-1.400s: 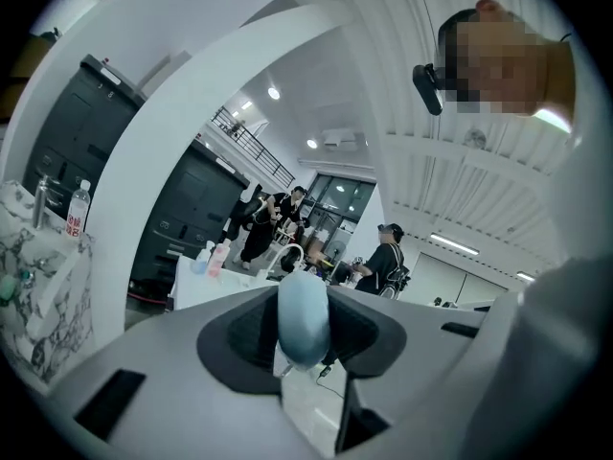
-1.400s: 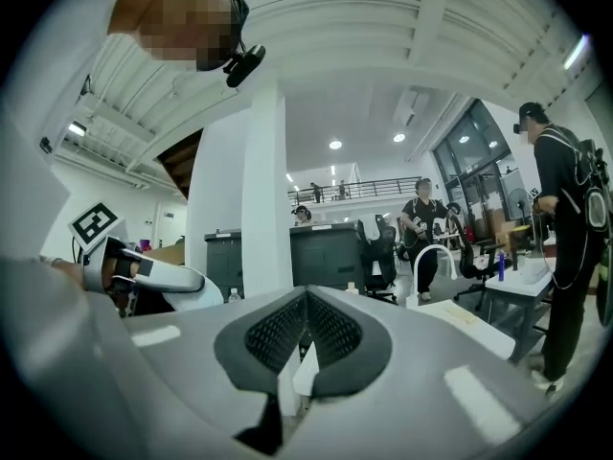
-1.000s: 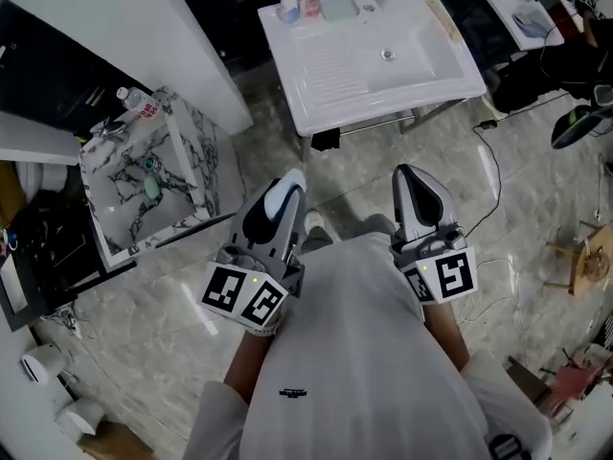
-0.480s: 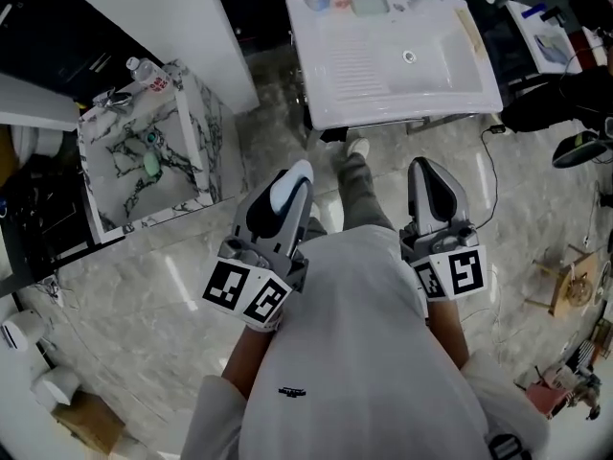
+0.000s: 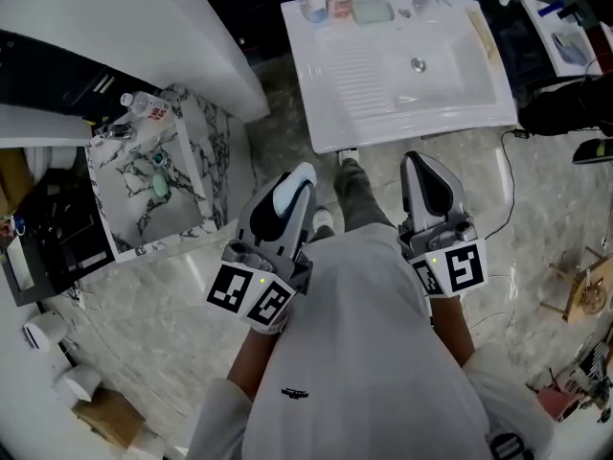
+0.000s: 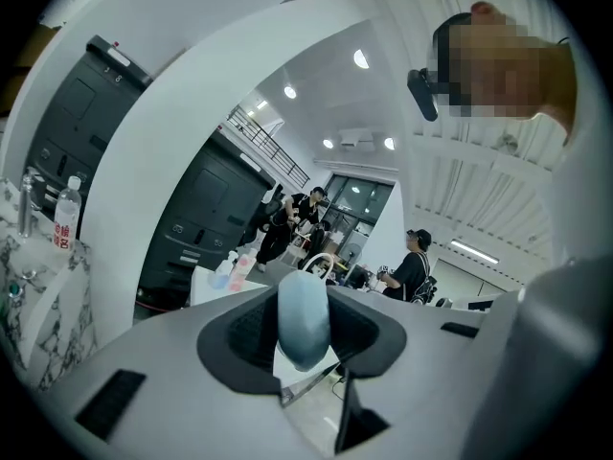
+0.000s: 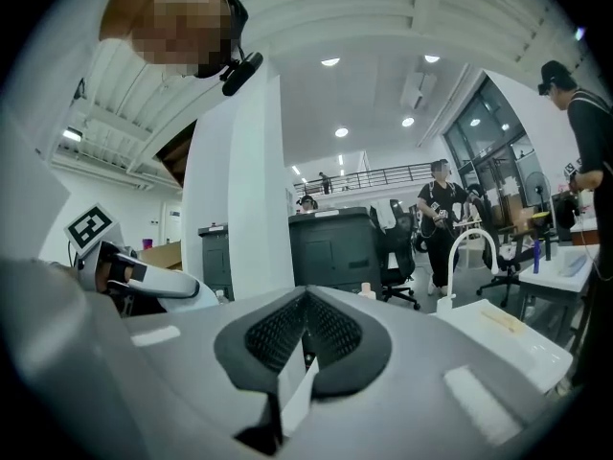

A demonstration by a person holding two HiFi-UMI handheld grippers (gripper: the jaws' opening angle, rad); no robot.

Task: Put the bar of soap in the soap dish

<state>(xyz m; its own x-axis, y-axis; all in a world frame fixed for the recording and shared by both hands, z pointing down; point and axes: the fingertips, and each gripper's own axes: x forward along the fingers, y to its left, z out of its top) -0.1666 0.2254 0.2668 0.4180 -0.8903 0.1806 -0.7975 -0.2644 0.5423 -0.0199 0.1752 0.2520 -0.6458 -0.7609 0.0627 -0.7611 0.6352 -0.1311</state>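
The white sink (image 5: 460, 84) fills the upper centre of the head view. Below it, the left gripper (image 5: 287, 197) is clamped narrowly on the pale blue bar of soap (image 6: 304, 316). The right gripper (image 7: 305, 341) has its jaws pressed together, holding nothing. The soap dish (image 5: 374, 11) sits on the sink's back rim.

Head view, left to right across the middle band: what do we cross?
Marble-patterned basin → left gripper, shut on the bar of soap → right gripper, jaws together with nothing between them. White sink left out: it spans above both grippers.
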